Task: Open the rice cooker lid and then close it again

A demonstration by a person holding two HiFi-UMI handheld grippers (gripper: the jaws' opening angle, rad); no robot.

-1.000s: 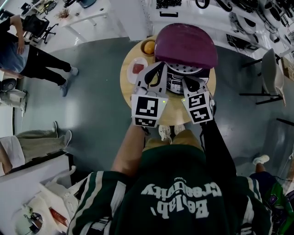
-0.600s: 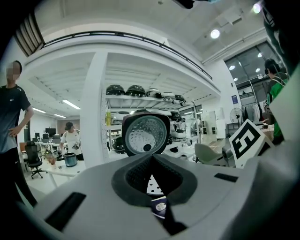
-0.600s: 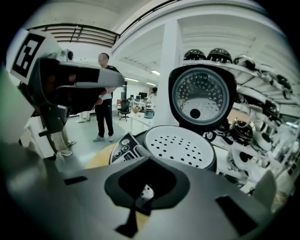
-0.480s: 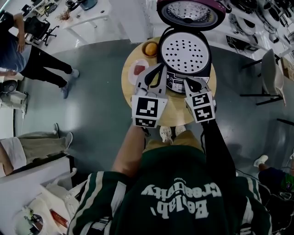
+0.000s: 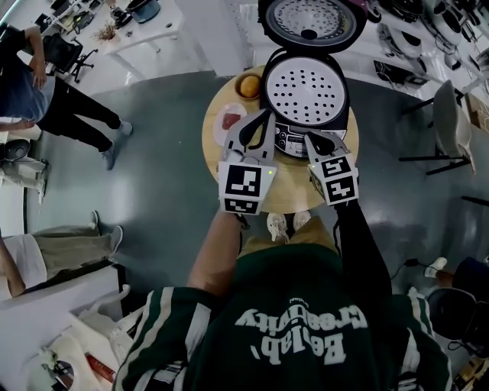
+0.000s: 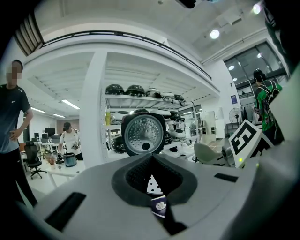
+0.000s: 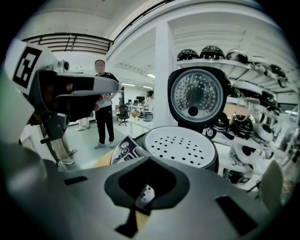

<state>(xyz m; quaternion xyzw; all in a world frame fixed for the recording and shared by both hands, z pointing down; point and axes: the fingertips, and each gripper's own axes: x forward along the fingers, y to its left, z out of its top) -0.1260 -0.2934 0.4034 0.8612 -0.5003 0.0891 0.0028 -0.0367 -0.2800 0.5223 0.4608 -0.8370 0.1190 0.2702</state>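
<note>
The rice cooker (image 5: 306,114) stands at the far side of the round wooden table (image 5: 286,191). Its purple lid (image 5: 309,23) is up and tilted back, silver inner face showing. A white perforated tray (image 5: 306,90) fills the pot's mouth. My left gripper (image 5: 263,118) is shut on nothing, just left of the control panel (image 5: 292,141). My right gripper (image 5: 317,139) is shut and empty too, in front of the panel. The left gripper view shows the lid (image 6: 143,133) beyond the closed left gripper (image 6: 157,204). The right gripper view shows lid (image 7: 197,98), tray (image 7: 180,145) and right gripper (image 7: 143,197).
A bowl with an orange fruit (image 5: 248,82) and a small plate with something red (image 5: 229,118) sit on the table left of the cooker. A person (image 5: 46,92) stands at the far left, a chair (image 5: 451,122) at the right. Shelves of cookers (image 7: 225,54) stand behind.
The lid has swung from partly raised over the pot to fully upright, uncovering the perforated tray. Both grippers have stayed almost in place in front of the cooker.
</note>
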